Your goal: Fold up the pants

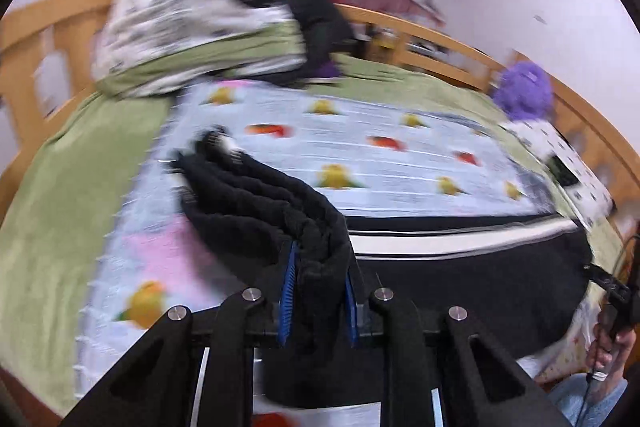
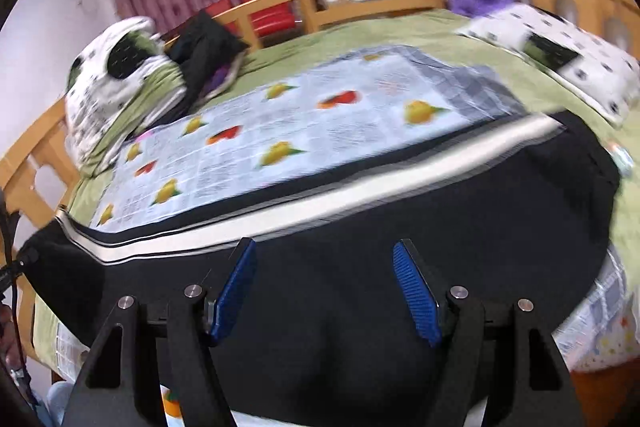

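Bed (image 2: 360, 27) — left gripper (image 1: 318, 291) angled down, clamping raised pants (image 1: 260, 195).

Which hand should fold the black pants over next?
Probably the left. Its tool already pinches a bunch of the black pants. The right tool is open above them, holding nothing.

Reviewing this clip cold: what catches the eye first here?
The black pants with a white side stripe lie across the fruit-print sheet on the bed. The left gripper is shut on a bunched end of them, lifted, while the right gripper hangs open above the dark fabric.
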Tool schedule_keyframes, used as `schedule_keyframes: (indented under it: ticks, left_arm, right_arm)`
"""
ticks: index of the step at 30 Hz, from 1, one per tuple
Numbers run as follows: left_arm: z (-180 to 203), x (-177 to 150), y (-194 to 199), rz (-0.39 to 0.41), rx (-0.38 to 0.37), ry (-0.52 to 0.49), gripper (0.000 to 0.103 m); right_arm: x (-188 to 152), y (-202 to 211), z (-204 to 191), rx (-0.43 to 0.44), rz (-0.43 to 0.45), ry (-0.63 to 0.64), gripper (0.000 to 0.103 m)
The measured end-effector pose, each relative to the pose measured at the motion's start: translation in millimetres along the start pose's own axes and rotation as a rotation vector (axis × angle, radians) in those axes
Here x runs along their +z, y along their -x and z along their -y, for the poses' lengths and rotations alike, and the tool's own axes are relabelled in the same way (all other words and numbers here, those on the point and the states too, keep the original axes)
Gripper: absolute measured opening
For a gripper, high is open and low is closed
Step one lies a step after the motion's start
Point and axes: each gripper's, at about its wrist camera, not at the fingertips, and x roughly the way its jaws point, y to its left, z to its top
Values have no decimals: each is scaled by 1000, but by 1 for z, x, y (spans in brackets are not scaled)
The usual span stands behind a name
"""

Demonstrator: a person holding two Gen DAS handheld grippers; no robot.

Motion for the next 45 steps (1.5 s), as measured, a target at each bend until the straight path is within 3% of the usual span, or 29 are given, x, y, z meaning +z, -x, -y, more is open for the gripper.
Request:
schedule_keyframes:
  ticks: [8, 11, 14, 16, 18, 20, 28, 31, 35, 37, 38, 40, 41, 43, 45]
  left_arm:
    - [174, -24, -55, -123, -246, -128, 19]
    - [203, -45, -74, -185, -336, -120, 21]
    - [209, -65, -83, -271, -386, -112, 27]
    - [202, -74, -81, -296, -379, -133, 33]
    - [188, -77, -70, -267, -345, -154, 49]
    - [168, -75, -58, -235, -330, -159, 56]
    - [70, -63, -56, -183, -58, -100, 57]
    - [37, -66, -60, -186, -3, -56, 57]
    - [5, -64, -64, -206, 8, 27, 57]
    - [-1, -60, -64, -202, -3, 53, 57]
    - [-3, -59, -63, -196, -9, 60, 57]
    - [-4, -60, -61, -194, -11, 61, 57]
    - [-4, -60, -60, -195, -11, 58, 57]
    - [-3, -61, -60, -195, -18, 57, 57]
    - [-2, -61, -60, -200, -38, 62, 57]
  right_arm:
    - [-16, 20, 85, -62, 9, -122, 70]
    - [-26, 20, 98, -89, -6, -127, 70]
    - [-34, 20, 106, -105, -29, -108, 70]
    - [-37, 20, 106, -94, -35, -102, 70]
    - [-39, 18, 103, -64, -49, -95, 70]
    - [-38, 12, 91, -28, -65, -82, 70]
    - [-32, -28, -6, 190, -143, 24, 70]
    - [-36, -51, -33, 172, -186, 59, 70]
    - [-45, -93, -49, 145, -286, 23, 70]
    - [-53, -105, -67, 112, -308, 85, 58]
    - [-58, -106, -81, 66, -299, 174, 51]
    - [-62, -101, -91, 35, -278, 254, 25]
    - [-59, -94, -85, 50, -260, 227, 17]
    - [-43, -72, -54, 156, -193, 85, 15]
    - [-34, -61, -33, 156, -151, 31, 15]
